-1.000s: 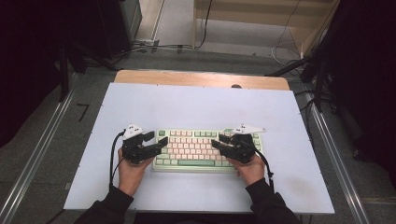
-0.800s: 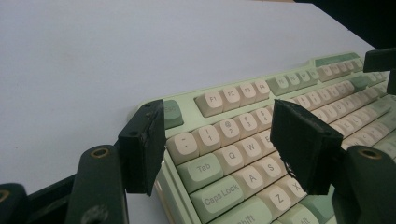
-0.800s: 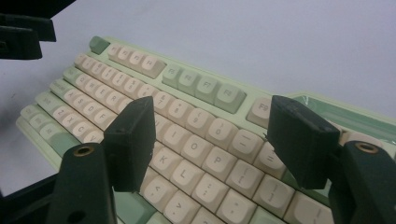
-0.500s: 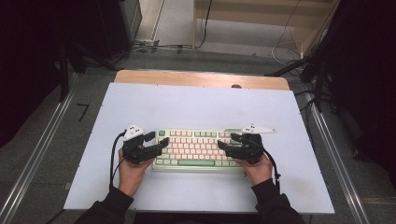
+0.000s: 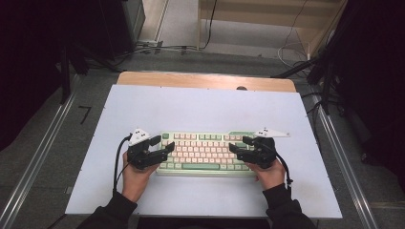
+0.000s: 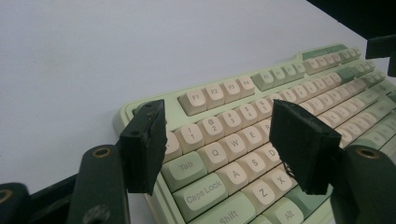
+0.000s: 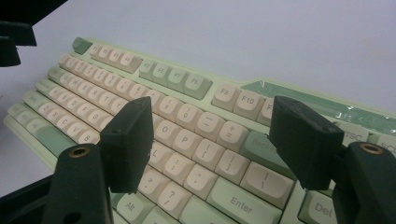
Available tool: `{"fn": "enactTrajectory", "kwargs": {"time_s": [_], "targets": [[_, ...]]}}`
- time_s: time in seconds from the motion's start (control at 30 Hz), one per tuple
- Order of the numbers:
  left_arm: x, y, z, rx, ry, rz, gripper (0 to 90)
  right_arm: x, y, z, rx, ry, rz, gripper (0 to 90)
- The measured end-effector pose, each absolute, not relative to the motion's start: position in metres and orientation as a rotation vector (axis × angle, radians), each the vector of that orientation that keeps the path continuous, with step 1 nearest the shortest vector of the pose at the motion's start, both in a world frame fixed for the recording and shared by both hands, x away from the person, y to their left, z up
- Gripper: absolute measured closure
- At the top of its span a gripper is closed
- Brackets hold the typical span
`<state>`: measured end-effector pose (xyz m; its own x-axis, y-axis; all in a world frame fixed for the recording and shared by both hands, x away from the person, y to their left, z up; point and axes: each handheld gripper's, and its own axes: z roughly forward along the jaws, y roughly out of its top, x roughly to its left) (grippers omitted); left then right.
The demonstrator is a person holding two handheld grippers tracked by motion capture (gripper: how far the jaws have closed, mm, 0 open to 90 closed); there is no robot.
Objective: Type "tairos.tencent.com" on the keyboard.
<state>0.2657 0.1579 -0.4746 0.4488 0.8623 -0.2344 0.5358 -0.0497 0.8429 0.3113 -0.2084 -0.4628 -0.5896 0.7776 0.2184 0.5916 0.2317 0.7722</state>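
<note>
A pale green keyboard (image 5: pixel 205 152) with cream and green keys lies flat near the table's front edge. My left gripper (image 5: pixel 165 144) is open over the keyboard's left end, jaws pointing right. In the left gripper view its jaws (image 6: pixel 224 144) straddle the Q, W, A and S keys of the keyboard (image 6: pixel 299 79), holding nothing. My right gripper (image 5: pixel 238 144) is open over the right end, jaws pointing left. In the right gripper view it (image 7: pixel 215 140) hovers above the keys near Enter on the keyboard (image 7: pixel 116 79).
The white table top (image 5: pixel 205 109) stretches bare behind the keyboard to a wooden strip (image 5: pixel 205 81) at the back. Metal rails (image 5: pixel 43 157) run along the floor on both sides. Cables (image 5: pixel 162 47) lie on the floor beyond the table.
My right gripper has slid a little to the right along the keyboard's right end. The left gripper and the keyboard have barely moved.
</note>
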Motion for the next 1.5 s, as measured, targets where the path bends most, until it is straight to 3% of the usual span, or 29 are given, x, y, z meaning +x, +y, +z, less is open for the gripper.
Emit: {"fn": "enactTrajectory", "kwargs": {"time_s": [0.13,0.37,1.5], "targets": [[0.265,0.157,-0.476,1.723,1.178,0.381,49.6,0.309,-0.212,-0.462,1.292,2.282,1.281,28.7],[0.265,0.150,-0.477,1.769,1.092,0.294,90.0,0.305,-0.218,-0.462,1.302,2.274,1.279,28.9],[0.276,0.128,-0.494,1.926,1.105,0.303,90.0,0.306,-0.214,-0.466,1.298,2.284,1.260,29.2]]}}
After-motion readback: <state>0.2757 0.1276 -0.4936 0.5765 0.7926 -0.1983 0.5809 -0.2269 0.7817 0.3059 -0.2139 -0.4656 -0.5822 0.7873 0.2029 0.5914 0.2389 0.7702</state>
